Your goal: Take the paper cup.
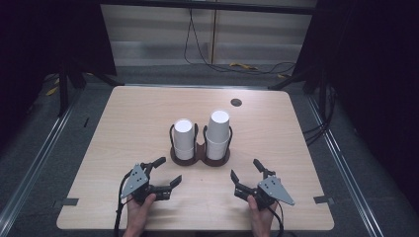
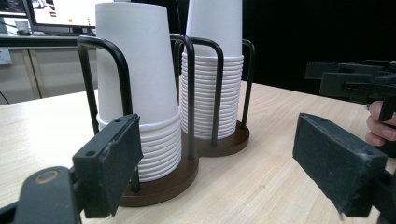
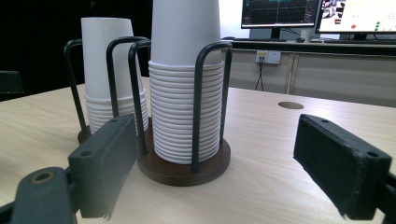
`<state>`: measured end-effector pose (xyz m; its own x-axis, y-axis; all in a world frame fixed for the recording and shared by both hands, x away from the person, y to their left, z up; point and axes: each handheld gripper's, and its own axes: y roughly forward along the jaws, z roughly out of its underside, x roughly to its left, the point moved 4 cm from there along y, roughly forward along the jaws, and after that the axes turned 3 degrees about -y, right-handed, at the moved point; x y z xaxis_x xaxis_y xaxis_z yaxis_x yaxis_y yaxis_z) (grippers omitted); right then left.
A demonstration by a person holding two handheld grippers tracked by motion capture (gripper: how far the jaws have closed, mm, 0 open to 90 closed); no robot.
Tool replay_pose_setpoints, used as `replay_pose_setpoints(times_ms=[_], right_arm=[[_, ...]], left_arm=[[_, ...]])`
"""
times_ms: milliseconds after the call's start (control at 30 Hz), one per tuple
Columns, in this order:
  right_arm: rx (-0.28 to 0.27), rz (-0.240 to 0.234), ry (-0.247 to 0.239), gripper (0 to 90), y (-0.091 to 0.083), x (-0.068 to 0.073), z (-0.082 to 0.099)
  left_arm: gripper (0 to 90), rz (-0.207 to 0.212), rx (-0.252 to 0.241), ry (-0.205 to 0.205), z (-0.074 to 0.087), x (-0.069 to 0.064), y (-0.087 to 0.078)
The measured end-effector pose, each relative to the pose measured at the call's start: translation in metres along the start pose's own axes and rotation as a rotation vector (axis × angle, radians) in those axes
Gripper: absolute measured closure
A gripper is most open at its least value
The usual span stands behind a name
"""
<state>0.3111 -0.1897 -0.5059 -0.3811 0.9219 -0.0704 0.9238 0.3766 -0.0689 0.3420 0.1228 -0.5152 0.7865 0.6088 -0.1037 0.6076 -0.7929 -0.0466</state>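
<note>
Black padded jaws fill the bottom corners of each gripper view, standing wide apart with only bare tabletop between them, so both grippers are open and hold nothing. Seen from above, the left gripper [image 1: 167,171] sits at the lower left of the frame and the right gripper [image 1: 245,170] at the lower right, each in a hand resting on the near edge of the wooden table [image 1: 123,128], and each angled inward and up-frame. Just beyond them, at the frame's centre, stands the cup holder [image 1: 200,154], a dark double base with black wire hoops, carrying two upright stacks of white paper cups set mouth-down. The shorter stack [image 1: 184,139] is on the left of the frame, the taller stack [image 1: 218,134] on the right, the two close side by side but apart. Both stacks have a vertical long axis, so a jaw pair would have to close across a cup from the sides. From the left gripper view the shorter stack [image 2: 140,93] looms just behind the left-hand jaw, left of centre; from the right gripper view the taller stack [image 3: 187,79] stands ahead, likewise left of centre. Each gripper looks nearer its own stack, neither touching anything yet.
</note>
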Motion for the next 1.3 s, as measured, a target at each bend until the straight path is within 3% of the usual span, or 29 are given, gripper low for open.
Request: replay_pose_setpoints(times_ms=[300, 467, 600, 667, 800, 1133, 1300], right_arm=[[0.004, -0.004, -0.003, 13.4, 0.0, 0.0, 0.0], [0.004, 0.002, 0.001, 13.5, 0.0, 0.0, 0.0], [0.009, 0.008, 0.003, 13.5, 0.001, 0.0, 0.0], [0.013, 0.013, 0.007, 13.5, 0.001, 0.0, 0.0], [0.009, 0.018, 0.002, 13.6, 0.001, 0.0, 0.0], [0.017, 0.014, 0.013, 13.7, 0.001, 0.0, 0.0], [0.016, 0.016, 0.006, 13.8, 0.001, 0.0, 0.0]], left_arm=[[15.6, -0.004, 0.003, -0.003, 0.0, 0.0, 0.001], [15.6, -0.009, 0.019, -0.033, 0.0, 0.003, 0.001], [15.5, 0.019, 0.024, -0.06, -0.001, 0.004, 0.002], [15.5, 0.012, 0.03, -0.054, -0.001, 0.004, 0.002], [15.4, 0.06, 0.031, -0.07, -0.005, 0.004, 0.001], [15.6, 0.061, 0.05, -0.051, -0.019, 0.01, 0.005], [15.6, 0.071, 0.046, -0.071, -0.027, 0.014, 0.006]])
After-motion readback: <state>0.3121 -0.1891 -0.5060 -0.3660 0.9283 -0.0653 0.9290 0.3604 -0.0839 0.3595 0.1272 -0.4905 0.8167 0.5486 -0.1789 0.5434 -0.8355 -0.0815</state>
